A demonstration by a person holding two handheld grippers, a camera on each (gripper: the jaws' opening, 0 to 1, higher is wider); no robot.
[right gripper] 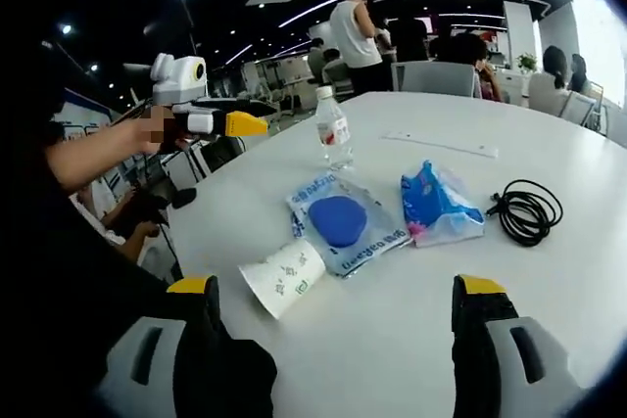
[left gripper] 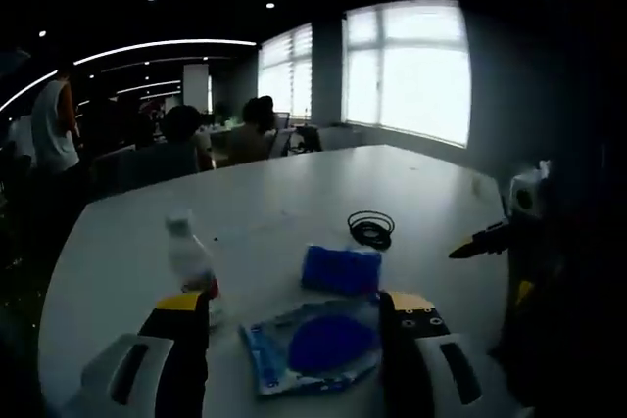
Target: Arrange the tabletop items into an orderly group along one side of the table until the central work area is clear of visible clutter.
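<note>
Yellow-tipped right tool [right gripper: 333,291] wide, empty

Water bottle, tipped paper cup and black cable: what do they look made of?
Water bottle: clear plastic, glossy; the table shows through it. Paper cup: matte white paper with green print, lying on its side. Black cable: probably rubber- or plastic-jacketed, coiled in loose loops with a dull sheen.

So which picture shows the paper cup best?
The right gripper view. The paper cup lies on its side in plain sight on the white table, touching the flat packet with the blue disc. In the left gripper view I cannot pick the cup out; the same packet lies between that gripper's jaws.
</note>
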